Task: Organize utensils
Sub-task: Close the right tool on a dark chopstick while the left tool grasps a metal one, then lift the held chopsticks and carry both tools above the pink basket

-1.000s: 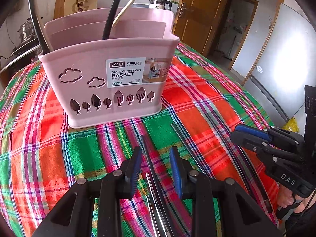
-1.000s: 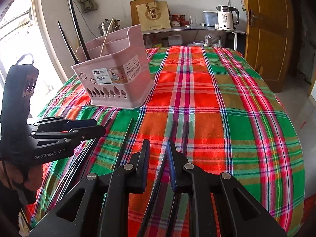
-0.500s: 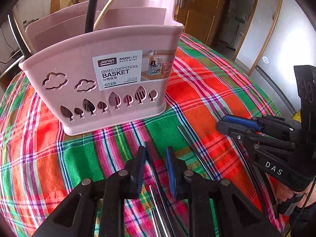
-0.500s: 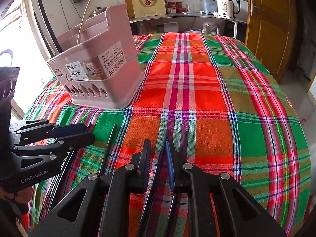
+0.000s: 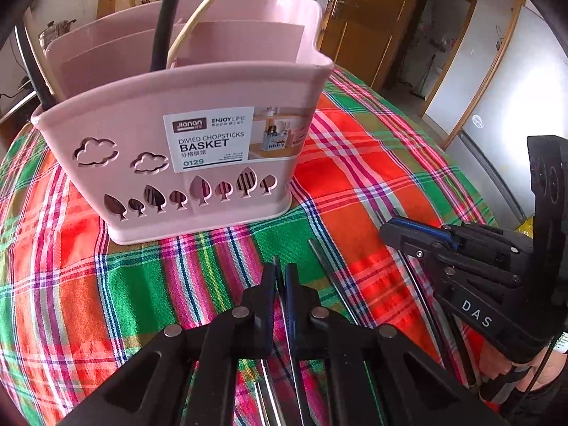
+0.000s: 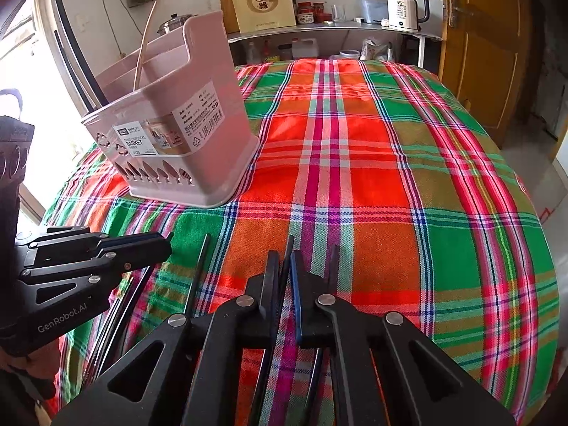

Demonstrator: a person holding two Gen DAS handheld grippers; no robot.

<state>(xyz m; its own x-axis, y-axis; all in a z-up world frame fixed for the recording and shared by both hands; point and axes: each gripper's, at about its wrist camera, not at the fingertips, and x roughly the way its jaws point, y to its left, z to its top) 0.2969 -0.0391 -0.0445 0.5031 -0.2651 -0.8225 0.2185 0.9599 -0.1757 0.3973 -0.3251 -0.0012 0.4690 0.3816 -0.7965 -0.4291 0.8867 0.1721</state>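
Note:
A pink divided chopsticks basket stands on the plaid tablecloth. A black handle and a pale wooden chopstick lean in it. My left gripper is shut on a dark chopstick lying on the cloth in front of the basket. My right gripper is shut on another dark chopstick further right. Each gripper shows in the other's view: the right gripper and the left gripper, both low over the cloth.
More loose dark chopsticks lie on the cloth between and beside the grippers. Behind the table a shelf holds a white kettle and a paper bag. A wooden door stands at the right.
Both pairs of jaws closed from a narrow gap onto the chopsticks between them. Both views drew nearer to the basket.

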